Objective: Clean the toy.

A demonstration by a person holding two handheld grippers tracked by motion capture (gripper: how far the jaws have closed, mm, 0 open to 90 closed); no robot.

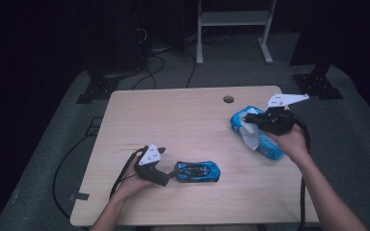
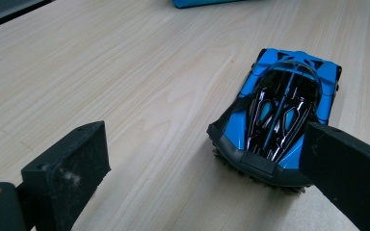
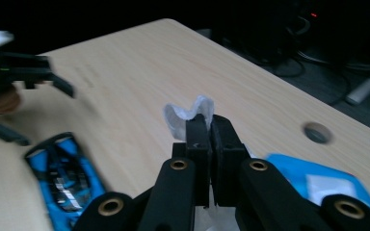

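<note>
Right tool (image 3: 207, 127): jaws pressed together, pinching a white wipe (image 3: 188, 110); the sheet sticks up above the jaw tips. Held above the blue wipe packet (image 1: 262, 139), which lies near the table's (image 1: 173, 115) right edge, towards the far right corner. Wipe hangs from the tool over the packet in the high view.

Left tool (image 1: 171, 175): jaws spread, nothing pinched. Resting near the front edge, left of centre, tips aimed at the blue toy car (image 2: 279, 120). One jaw just beside the car's near end; contact cannot be told. Car sits flat on its wheels near the front edge, about mid-table, well apart from the packet.

Round cable hole (image 1: 228, 99) near the far edge.
</note>
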